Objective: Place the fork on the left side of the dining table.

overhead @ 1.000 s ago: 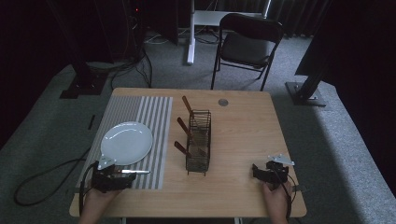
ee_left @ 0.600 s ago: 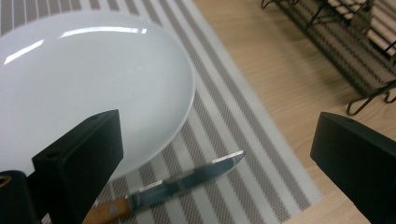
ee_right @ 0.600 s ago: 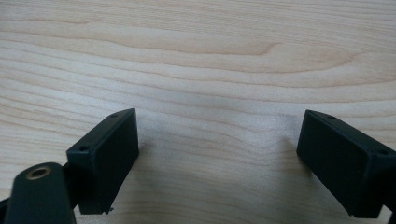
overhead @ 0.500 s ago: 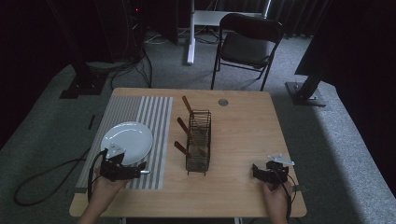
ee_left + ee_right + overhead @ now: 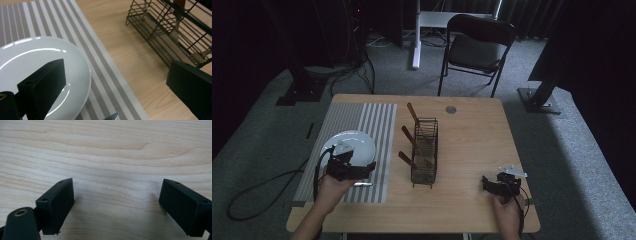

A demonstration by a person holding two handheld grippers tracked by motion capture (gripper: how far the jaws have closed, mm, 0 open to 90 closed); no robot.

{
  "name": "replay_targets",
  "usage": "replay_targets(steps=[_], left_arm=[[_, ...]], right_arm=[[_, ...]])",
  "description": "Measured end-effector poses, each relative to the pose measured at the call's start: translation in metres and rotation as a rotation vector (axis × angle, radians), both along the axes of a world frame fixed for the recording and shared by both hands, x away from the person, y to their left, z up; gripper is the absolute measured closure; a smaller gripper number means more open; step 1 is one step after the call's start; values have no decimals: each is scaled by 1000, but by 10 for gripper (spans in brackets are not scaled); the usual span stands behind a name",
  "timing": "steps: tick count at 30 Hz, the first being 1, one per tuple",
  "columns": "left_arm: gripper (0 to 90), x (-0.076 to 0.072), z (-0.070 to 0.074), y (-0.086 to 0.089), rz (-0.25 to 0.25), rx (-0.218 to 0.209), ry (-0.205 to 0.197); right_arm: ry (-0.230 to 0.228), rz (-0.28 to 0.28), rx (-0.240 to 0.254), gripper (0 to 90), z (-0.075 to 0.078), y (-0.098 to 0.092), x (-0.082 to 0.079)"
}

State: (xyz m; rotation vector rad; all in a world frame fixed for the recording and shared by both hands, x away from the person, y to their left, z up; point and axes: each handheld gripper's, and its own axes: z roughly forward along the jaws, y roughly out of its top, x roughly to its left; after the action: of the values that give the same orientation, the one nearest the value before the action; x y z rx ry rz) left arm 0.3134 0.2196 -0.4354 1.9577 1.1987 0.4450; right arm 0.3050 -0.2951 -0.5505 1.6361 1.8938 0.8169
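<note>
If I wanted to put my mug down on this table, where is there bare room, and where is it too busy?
Most room is the bare wood between the wire rack and the right claw, up to the far edge beyond the small round disc. The far half of the striped mat is also free. It is crowded near the white plate, left claw and knife.

The table is pale wood with a smooth, matt finish and wavy grain lines. A mat lies on it, grey and white striped, with a fine woven texture. The plate on the mat is white and glossy, with bright streaks of reflected light, and looks like glazed ceramic. The rack is thin black metal wire with a fine mesh floor. The handles standing in it look like brown wood. Both the left gripper and the right gripper have matt black, plastic-looking jaws. The floor is rough grey carpet.
</note>
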Motion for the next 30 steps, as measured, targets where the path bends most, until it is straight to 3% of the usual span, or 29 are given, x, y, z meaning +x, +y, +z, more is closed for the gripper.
replay_targets(steps=[11, 22, 30], left_arm=[[25, 15, 7, -16, -30, -6, 3], [25, 30, 24, -29, -51, -52, 3], [25, 38, 40, -43, -75, -54, -11]], right_arm=[[0, 0, 0, 124, 0, 0, 0], [0, 0, 1, 124, 0, 0, 0], [0, 0, 0, 124, 0, 0, 0]])
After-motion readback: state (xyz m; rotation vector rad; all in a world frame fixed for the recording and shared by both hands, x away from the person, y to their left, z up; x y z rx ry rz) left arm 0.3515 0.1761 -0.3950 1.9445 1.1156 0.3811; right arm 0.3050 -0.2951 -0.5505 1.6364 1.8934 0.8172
